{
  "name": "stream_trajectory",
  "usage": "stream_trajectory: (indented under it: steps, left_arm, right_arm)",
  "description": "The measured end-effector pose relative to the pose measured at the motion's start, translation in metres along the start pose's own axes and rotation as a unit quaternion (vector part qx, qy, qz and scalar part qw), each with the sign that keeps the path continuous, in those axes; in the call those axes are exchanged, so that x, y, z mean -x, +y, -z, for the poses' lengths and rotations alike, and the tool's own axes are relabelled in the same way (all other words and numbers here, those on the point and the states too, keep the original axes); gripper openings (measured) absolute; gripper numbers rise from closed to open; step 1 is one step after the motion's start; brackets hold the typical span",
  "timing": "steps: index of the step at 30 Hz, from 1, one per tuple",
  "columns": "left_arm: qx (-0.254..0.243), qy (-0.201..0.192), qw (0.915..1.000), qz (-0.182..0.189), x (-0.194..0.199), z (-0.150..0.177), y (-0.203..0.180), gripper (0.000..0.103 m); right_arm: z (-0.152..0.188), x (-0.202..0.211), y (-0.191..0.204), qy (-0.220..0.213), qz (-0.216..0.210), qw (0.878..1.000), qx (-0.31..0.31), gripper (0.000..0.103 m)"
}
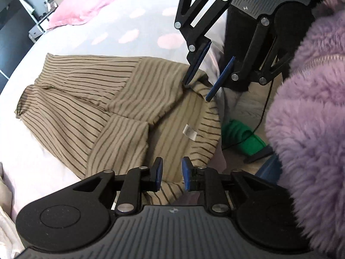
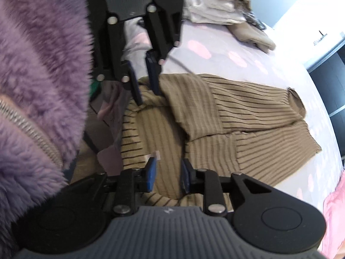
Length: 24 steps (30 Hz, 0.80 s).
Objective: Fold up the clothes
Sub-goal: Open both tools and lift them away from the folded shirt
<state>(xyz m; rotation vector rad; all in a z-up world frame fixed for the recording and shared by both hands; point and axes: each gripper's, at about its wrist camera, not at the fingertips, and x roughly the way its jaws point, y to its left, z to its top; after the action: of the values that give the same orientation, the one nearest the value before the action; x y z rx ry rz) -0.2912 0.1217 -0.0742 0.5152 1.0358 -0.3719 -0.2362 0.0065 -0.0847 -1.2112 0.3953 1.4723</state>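
garment: tan striped top (image 1: 103,108), sleeves folded in, white tag showing, flat on bed (image 1: 138,26) (pink-spotted sheet) | left claw (image 1: 171,174): partly open over near hem, gripping nothing | right claw (image 1: 200,82): parted at far hem, one pad touching cloth | containers: none visible

Spread flat on the bed (image 1: 120,6): striped garment (image 1: 86,108), near edge overhanging. Pillow (image 1: 90,6) far left. Left gripper (image 1: 171,176) and right gripper (image 1: 197,82) over the overhanging near edge. Clothes pile (image 2: 226,6) beside.
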Motion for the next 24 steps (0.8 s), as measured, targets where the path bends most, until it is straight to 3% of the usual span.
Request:
stream_trajectory:
  steps: [6,9,11,17,24]
  left_arm:
    - [0.056,-0.007,0.9979,-0.031,-0.002,-0.003,0.020,0.017]
    - [0.086,-0.009,0.9950,-0.049,-0.002,-0.004,0.033,0.017]
    - [0.101,-0.006,0.9928,-0.064,-0.002,-0.008,0.041,0.017]
    - [0.139,-0.010,0.9861,-0.091,-0.004,-0.012,0.063,0.017]
    - [0.176,-0.009,0.9769,-0.121,-0.009,-0.012,0.079,0.017]
  right_arm:
    - [0.001,-0.003,-0.019,0.013,0.046,0.997,-0.059,0.034]
    - [0.002,-0.008,-0.032,0.010,0.067,0.994,-0.086,0.031]
    - [0.001,-0.008,-0.038,-0.005,0.085,0.991,-0.099,0.022]
    - [0.000,-0.013,-0.053,-0.032,0.128,0.985,-0.109,0.017]
    - [0.004,-0.033,-0.083,0.009,0.161,0.974,-0.159,0.017]
